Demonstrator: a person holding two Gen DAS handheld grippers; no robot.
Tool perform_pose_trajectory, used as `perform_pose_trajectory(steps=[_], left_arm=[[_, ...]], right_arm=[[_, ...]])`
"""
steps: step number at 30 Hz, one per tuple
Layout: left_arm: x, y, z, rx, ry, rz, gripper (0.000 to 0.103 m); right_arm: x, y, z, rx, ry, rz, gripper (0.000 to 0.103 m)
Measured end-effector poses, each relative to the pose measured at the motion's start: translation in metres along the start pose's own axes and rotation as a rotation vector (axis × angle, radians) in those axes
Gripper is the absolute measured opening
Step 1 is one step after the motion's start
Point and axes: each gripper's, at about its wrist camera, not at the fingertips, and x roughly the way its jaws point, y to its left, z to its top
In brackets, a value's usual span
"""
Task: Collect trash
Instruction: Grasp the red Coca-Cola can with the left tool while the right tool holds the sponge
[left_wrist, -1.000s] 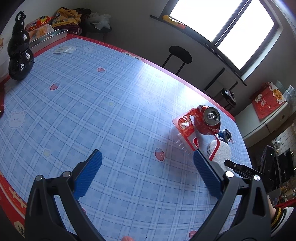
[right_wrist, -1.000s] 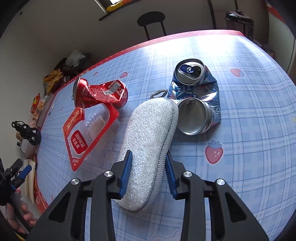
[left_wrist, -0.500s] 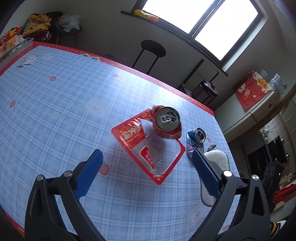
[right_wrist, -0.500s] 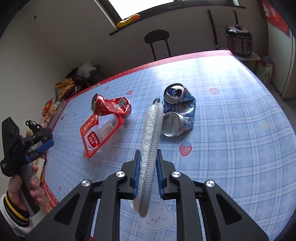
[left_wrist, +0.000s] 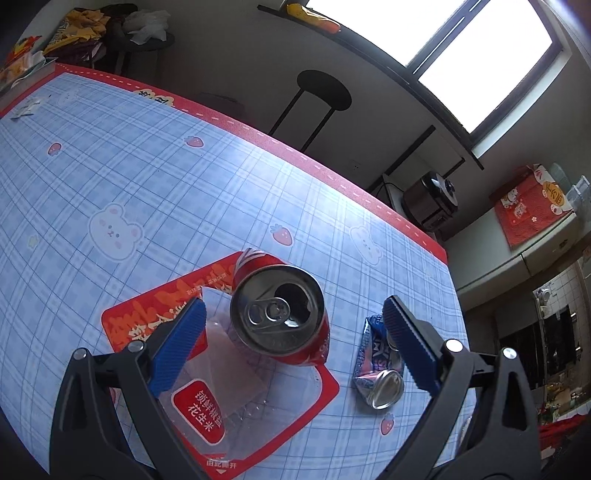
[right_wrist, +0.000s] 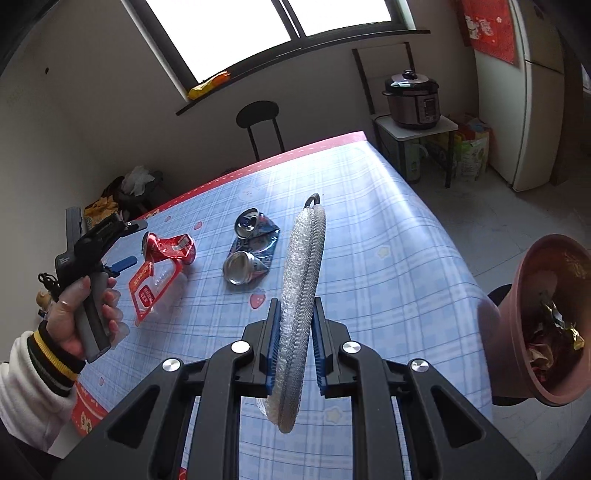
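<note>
Right wrist view: two crushed cans (right_wrist: 173, 248) (right_wrist: 249, 254), one wrapper (right_wrist: 153, 288) (left jaws wide, right jaws clamping sponge (right_wrist: 301, 291)).

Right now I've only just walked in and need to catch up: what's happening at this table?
A person is clearing trash with two handheld tools. The right tool is clamped on a silvery scrubbing pad, lifted off the table near a pink bin. The left tool is open around a crushed red can; a flattened blue can and a red wrapper remain.
</note>
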Motion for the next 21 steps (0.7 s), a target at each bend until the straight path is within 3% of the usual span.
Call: perform_pose_trajectory(steps=[3, 9, 13, 21], left_arm=[[0.012, -0.004, -0.003, 0.013, -0.004, 0.044, 0.094], [0.027, -0.005, -0.008, 0.009, 0.002, 0.104, 0.081], [0.033, -0.004, -0.013, 0.008, 0.021, 0.123, 0.059], [0.004, -0.003, -0.017, 0.04, -0.025, 0.075, 0.058]], right_arm=[[-0.009, -0.02, -0.003, 0.035, -0.005, -0.029, 0.017], [-0.021, -0.034, -0.009, 0.048, -0.01, -0.054, 0.017], [-0.025, -0.033, -0.009, 0.045, -0.015, -0.054, 0.017], [-0.039, -0.027, -0.002, 0.015, -0.053, -0.041, 0.017]])
